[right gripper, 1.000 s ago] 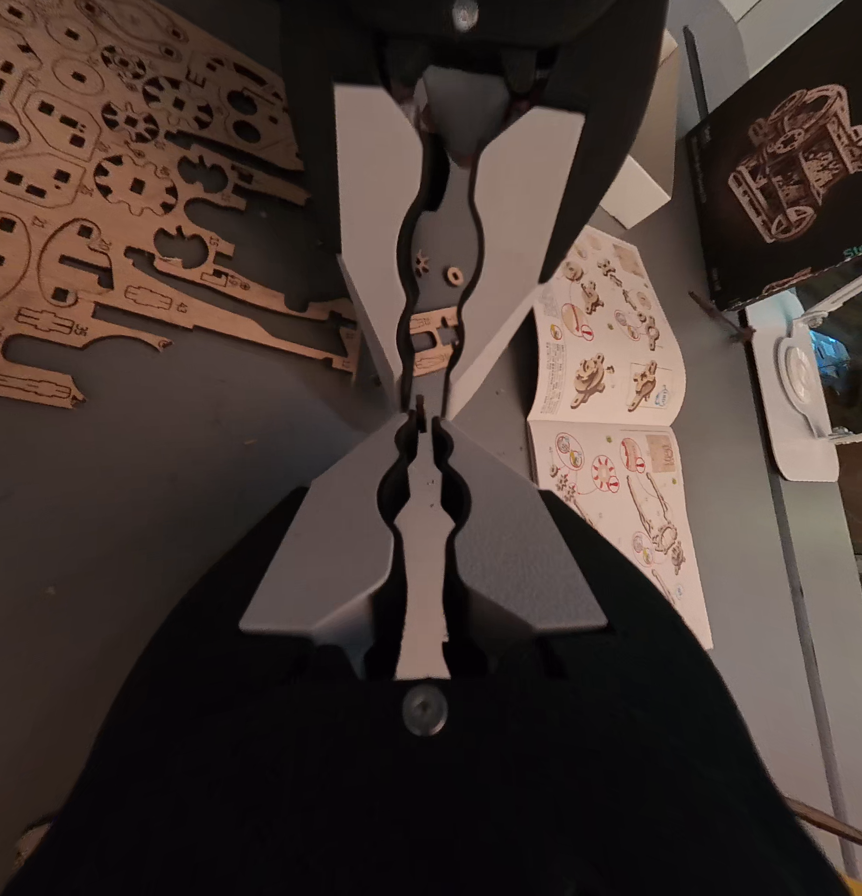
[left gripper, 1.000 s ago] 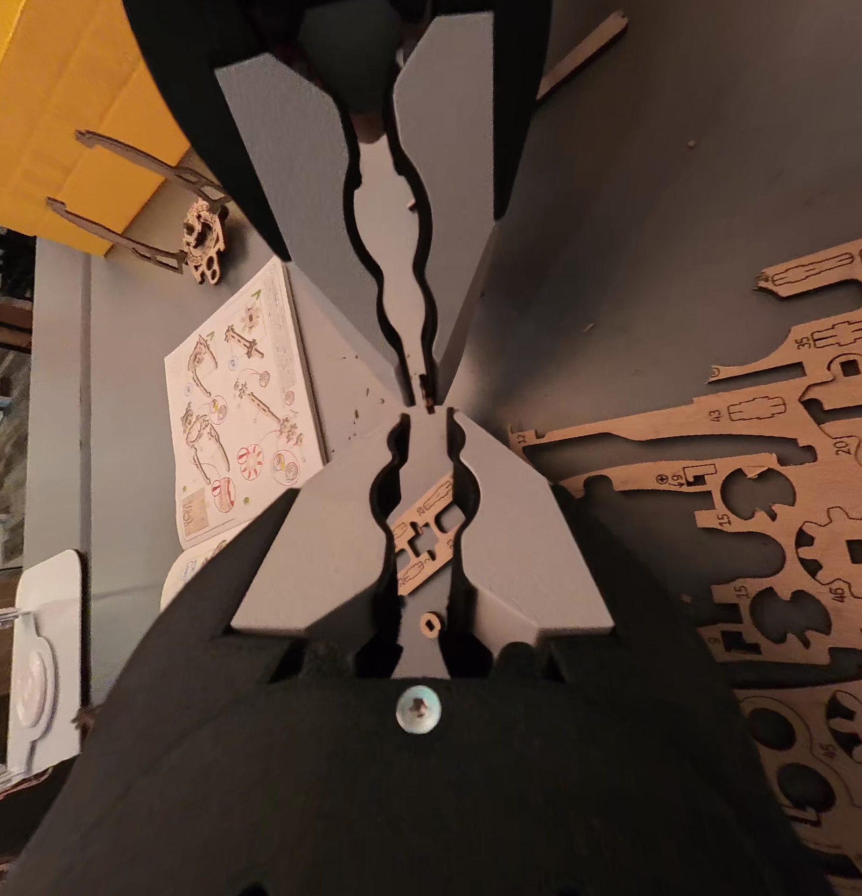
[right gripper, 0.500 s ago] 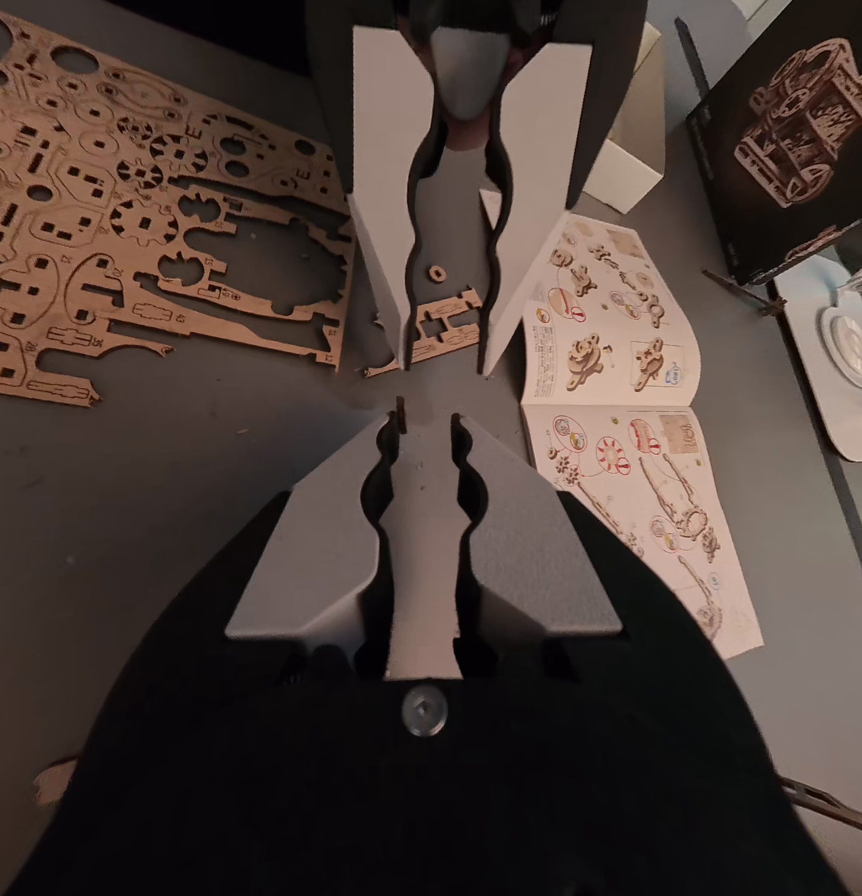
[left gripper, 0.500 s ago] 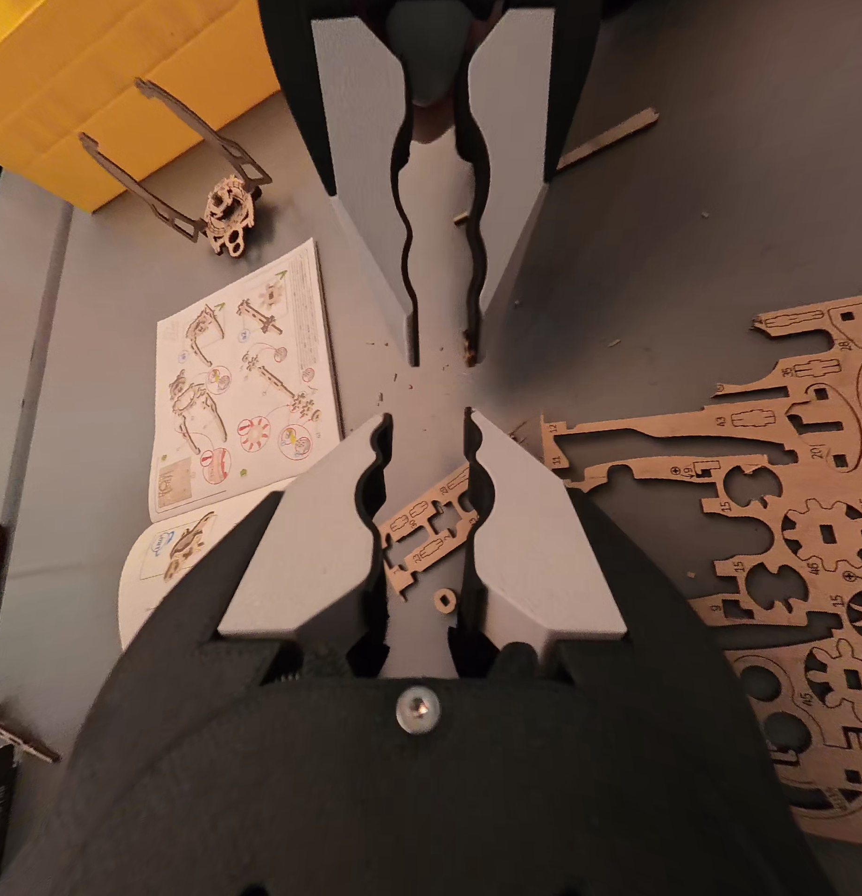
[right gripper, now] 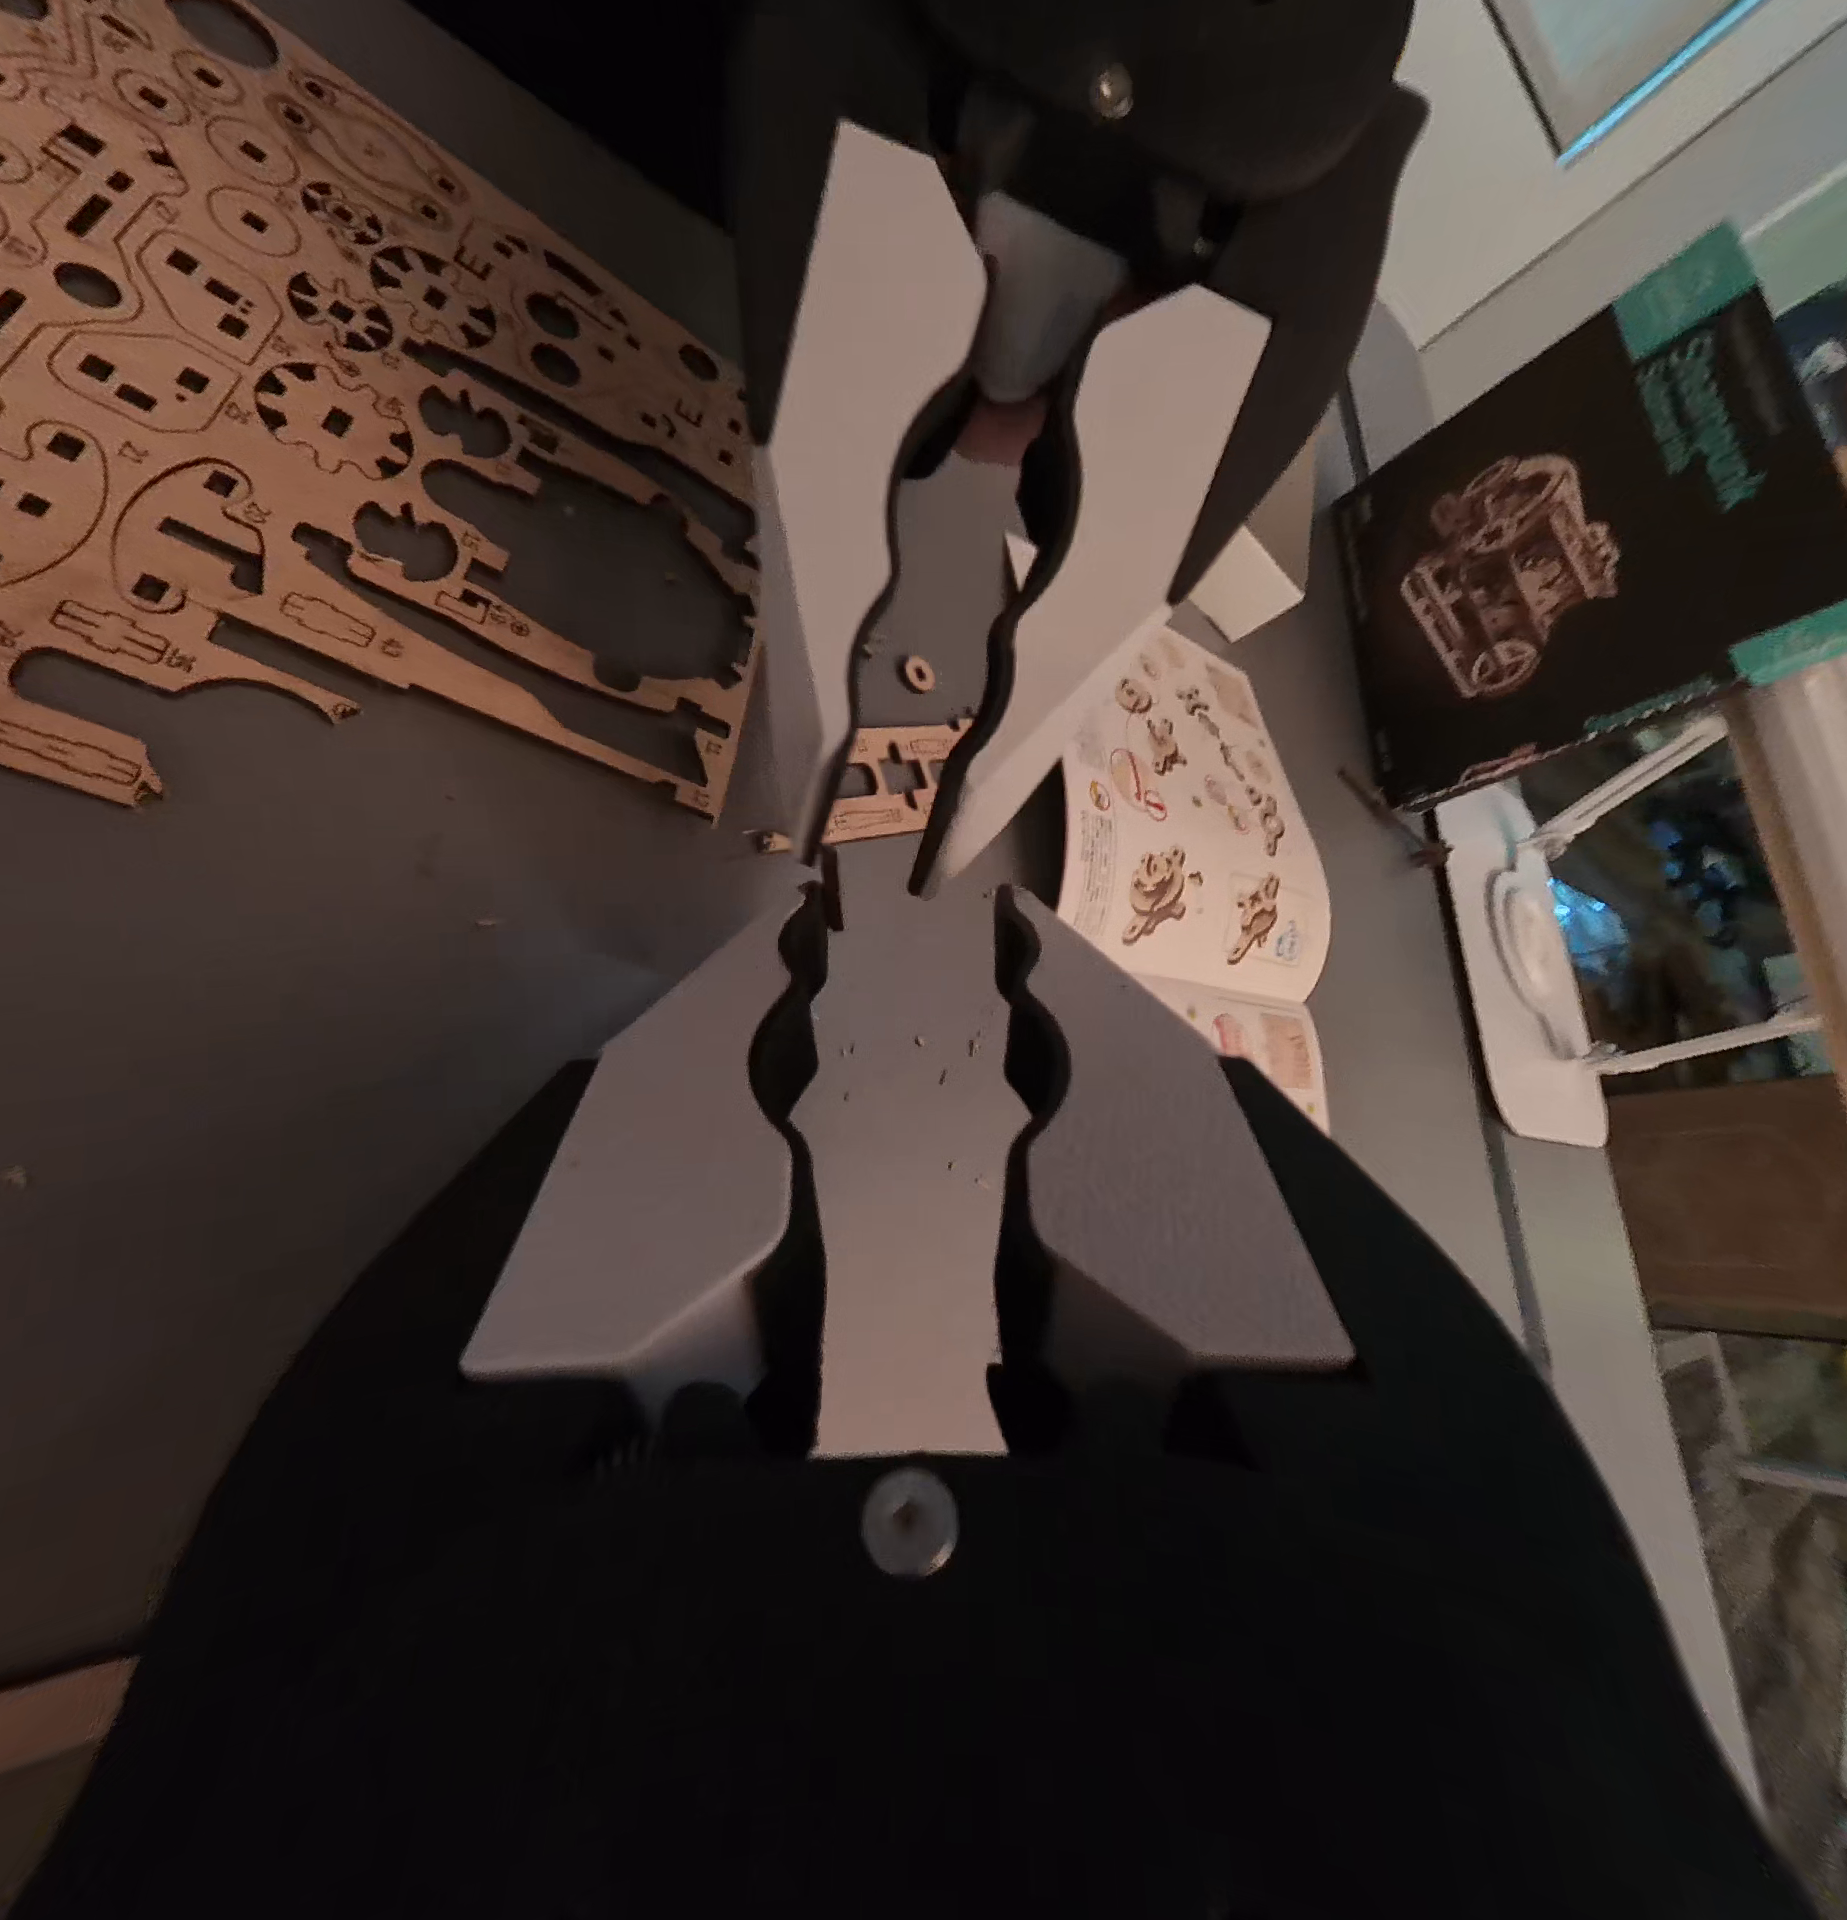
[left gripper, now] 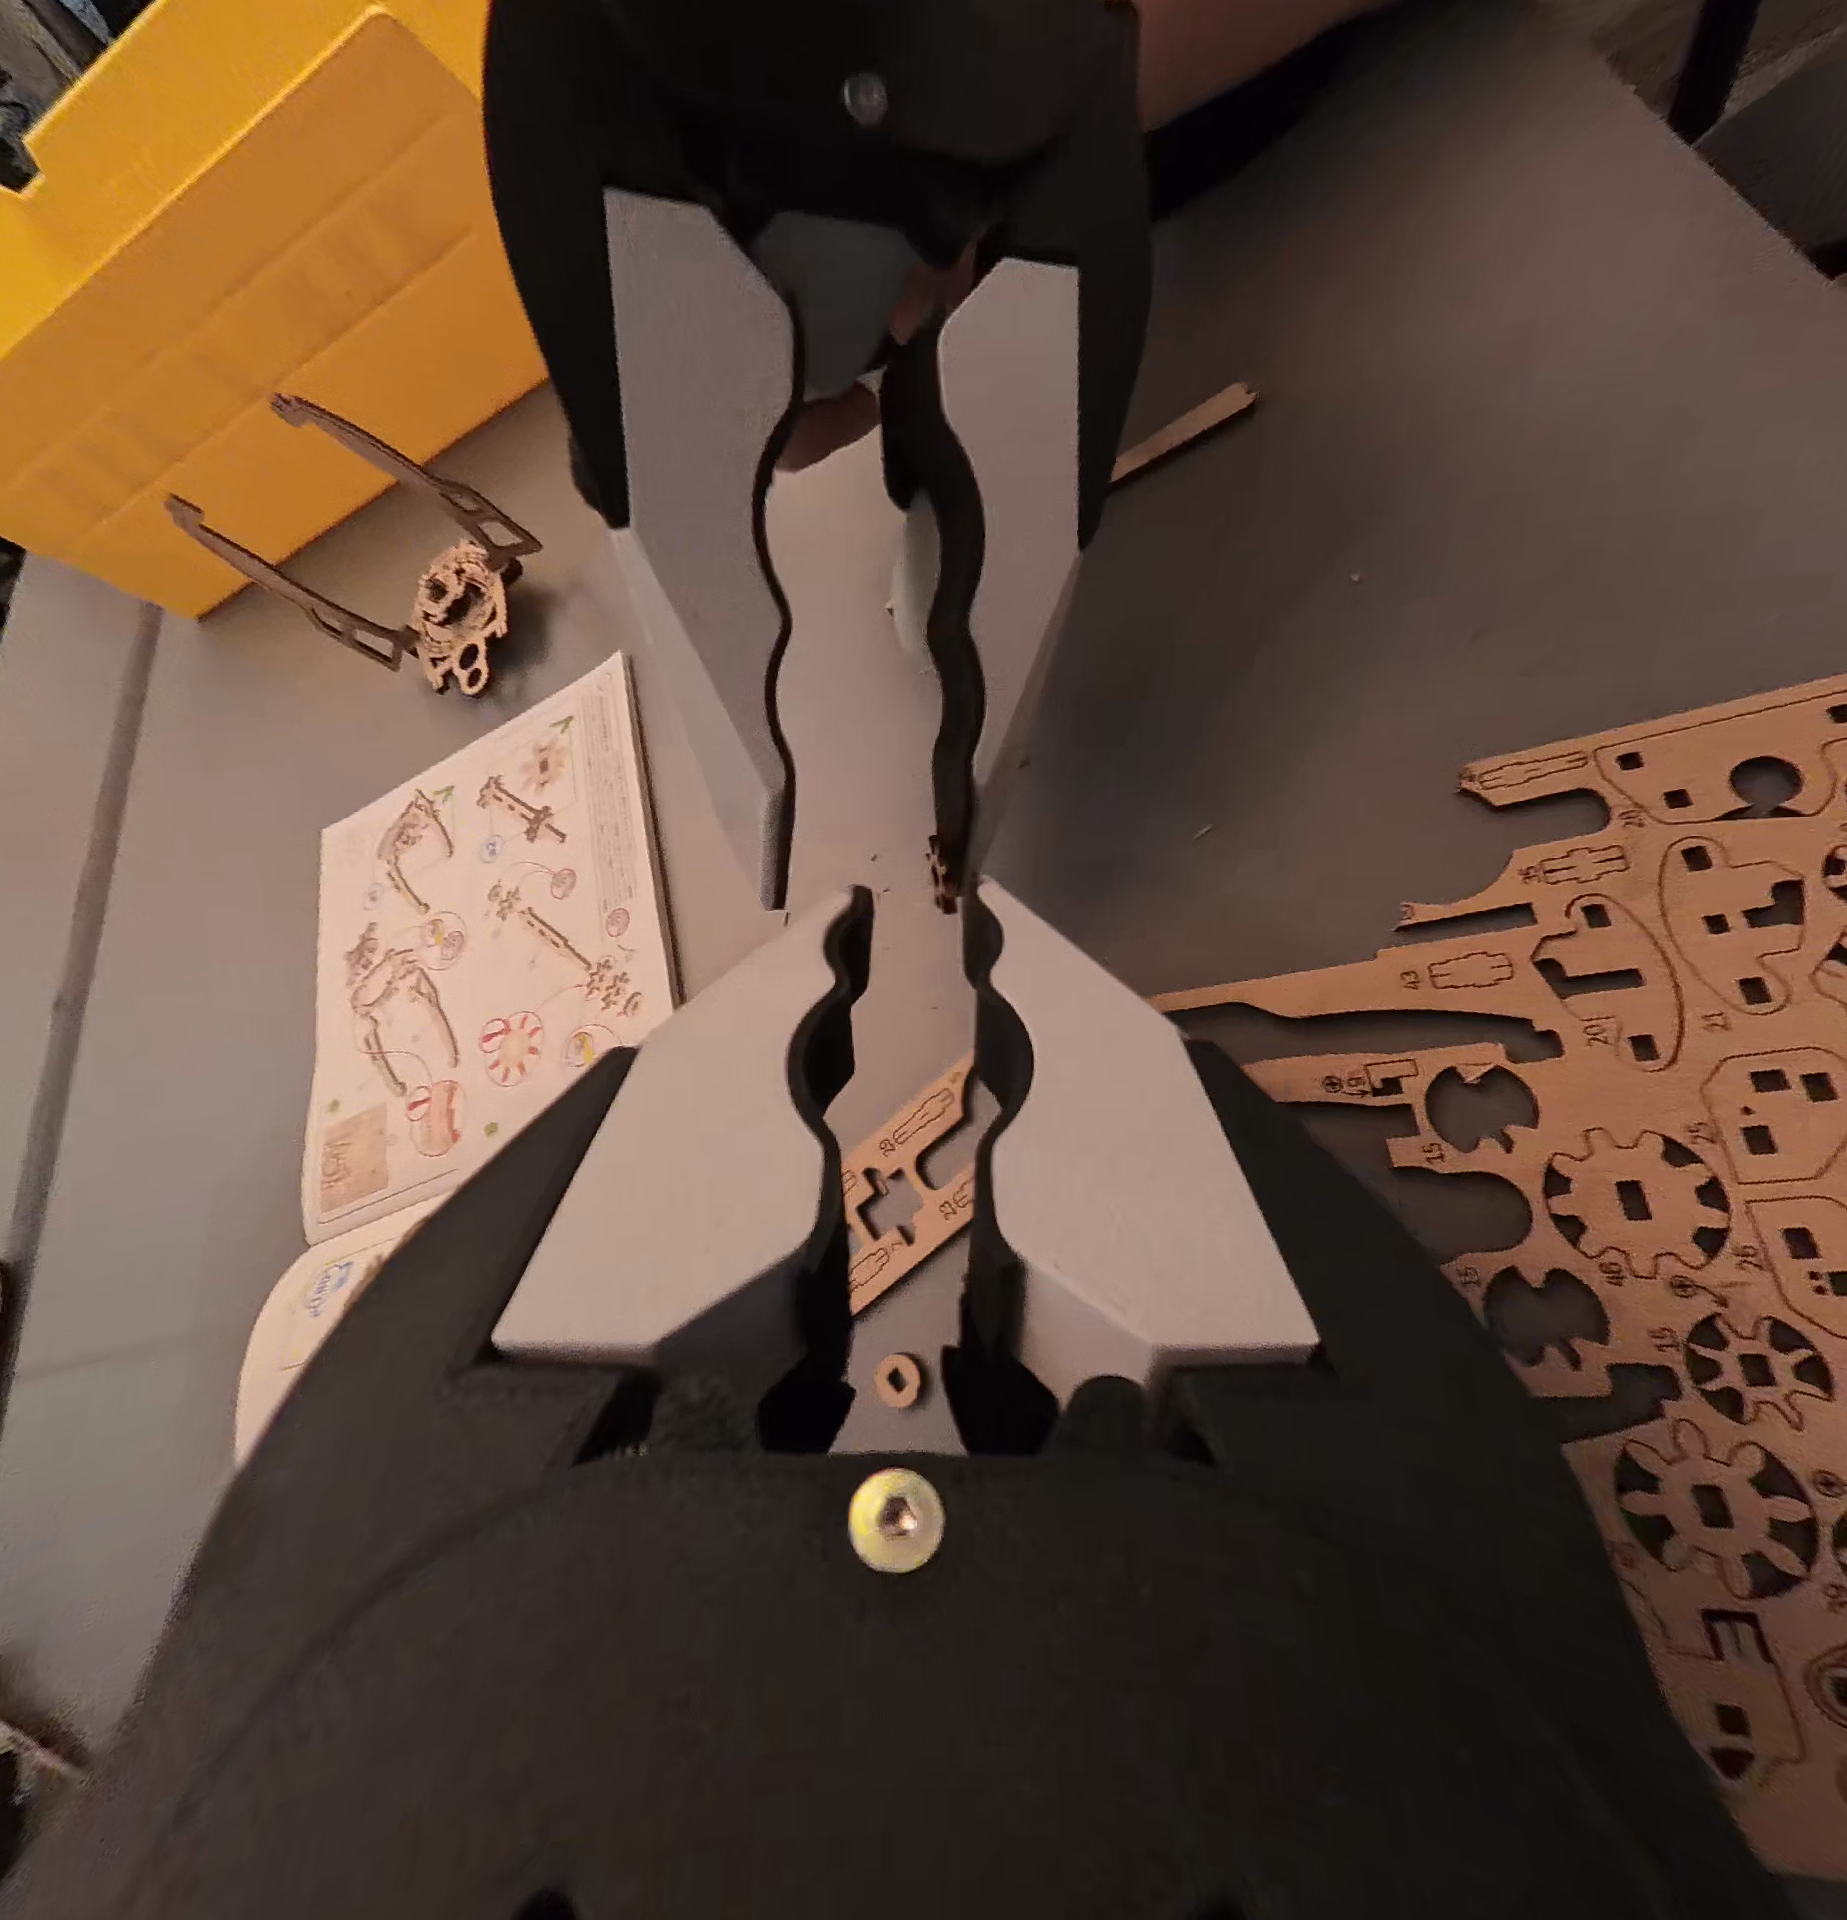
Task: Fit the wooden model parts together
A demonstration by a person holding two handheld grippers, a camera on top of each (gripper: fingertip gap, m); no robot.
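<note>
My left gripper (left gripper: 919, 914) and right gripper (right gripper: 914, 896) hover tip to tip over the grey table, both open. A tiny dark wooden piece (right gripper: 832, 891) clings to the tip of one right finger; it also shows in the left wrist view (left gripper: 941, 875). The other finger does not touch it. Below lie a small cut-out sheet fragment (left gripper: 908, 1174) and a little wooden ring (left gripper: 900, 1380). The big laser-cut plywood sheet (left gripper: 1625, 1091) lies beside them. The left gripper (right gripper: 867, 862) shows opposite in the right wrist view.
An open instruction booklet (left gripper: 483, 987) lies by the grippers. A partly built wooden model (left gripper: 451, 613) stands in front of a yellow box (left gripper: 223, 260). A loose wood strip (left gripper: 1179, 436) lies farther off. A black product box (right gripper: 1573, 582) and a white lamp base (right gripper: 1532, 987) stand at the table edge. Less than 4 cm separates the two grippers' tips. From the right gripper's tips to the partly built wooden model (left gripper: 451, 613) is close to 20 cm.
A second ago both grippers were shut tip to tip on the tiny piece. Both have opened and then widened; the piece stays stuck to one right finger.
</note>
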